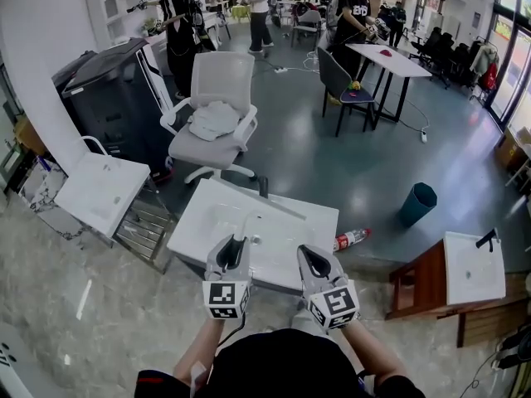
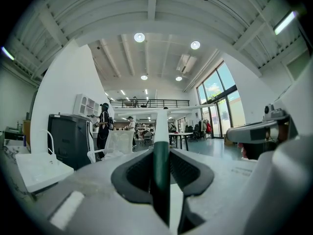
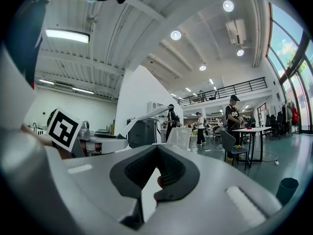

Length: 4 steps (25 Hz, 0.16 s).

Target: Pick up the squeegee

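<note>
My left gripper (image 1: 235,244) is shut on the squeegee (image 1: 243,225); its dark green handle is clamped between the pads and the white part sticks out forward over the white sink slab (image 1: 286,222). The left gripper view shows the green handle (image 2: 161,165) pinched upright between the jaws of the left gripper (image 2: 161,153), with the white end and crossbar beyond. My right gripper (image 1: 309,256) hovers beside it at the slab's near edge, tips together, nothing between them. From the right gripper (image 3: 155,148) view, the squeegee (image 3: 149,114) shows as a white slanted bar at left.
A red-and-white bottle (image 1: 352,239) lies on the floor right of the slab. A teal bin (image 1: 416,203), a white office chair (image 1: 217,106), a black cabinet (image 1: 116,98), a white sink at left (image 1: 101,191) and another on a wooden stand (image 1: 473,268) surround me. People stand at the back.
</note>
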### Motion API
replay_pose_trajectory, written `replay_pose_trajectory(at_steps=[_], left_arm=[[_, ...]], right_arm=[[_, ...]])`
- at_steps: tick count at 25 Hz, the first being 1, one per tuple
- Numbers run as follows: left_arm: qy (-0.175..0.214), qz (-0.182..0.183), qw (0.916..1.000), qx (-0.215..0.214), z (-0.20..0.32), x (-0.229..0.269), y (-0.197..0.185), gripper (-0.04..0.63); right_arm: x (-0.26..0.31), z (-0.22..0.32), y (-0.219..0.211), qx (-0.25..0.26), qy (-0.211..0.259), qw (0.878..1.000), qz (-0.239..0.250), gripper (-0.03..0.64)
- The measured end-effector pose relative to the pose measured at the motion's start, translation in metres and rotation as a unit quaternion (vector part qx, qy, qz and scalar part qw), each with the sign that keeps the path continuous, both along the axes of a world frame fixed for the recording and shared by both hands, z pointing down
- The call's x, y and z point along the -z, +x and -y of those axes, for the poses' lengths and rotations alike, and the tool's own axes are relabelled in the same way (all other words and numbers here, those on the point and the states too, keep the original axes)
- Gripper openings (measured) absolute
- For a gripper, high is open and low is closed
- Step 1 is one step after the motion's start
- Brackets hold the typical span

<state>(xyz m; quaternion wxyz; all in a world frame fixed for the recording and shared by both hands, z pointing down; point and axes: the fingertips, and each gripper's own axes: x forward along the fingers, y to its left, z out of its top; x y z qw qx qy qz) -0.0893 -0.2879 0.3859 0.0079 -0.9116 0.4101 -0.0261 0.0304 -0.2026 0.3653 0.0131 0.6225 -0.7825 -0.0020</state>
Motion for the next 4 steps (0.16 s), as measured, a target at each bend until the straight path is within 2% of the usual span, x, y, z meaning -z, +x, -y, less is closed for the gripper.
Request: replay_pose_trajectory(at_steps=[4], left_arm=[[-0.002, 0.001, 1.0, 0.0, 0.0031, -0.0037, -0.0021, 0.103]], right_arm=[[-0.0021, 0.0038, -0.0011, -0.001, -0.001, 1.0, 0.002, 0.0]])
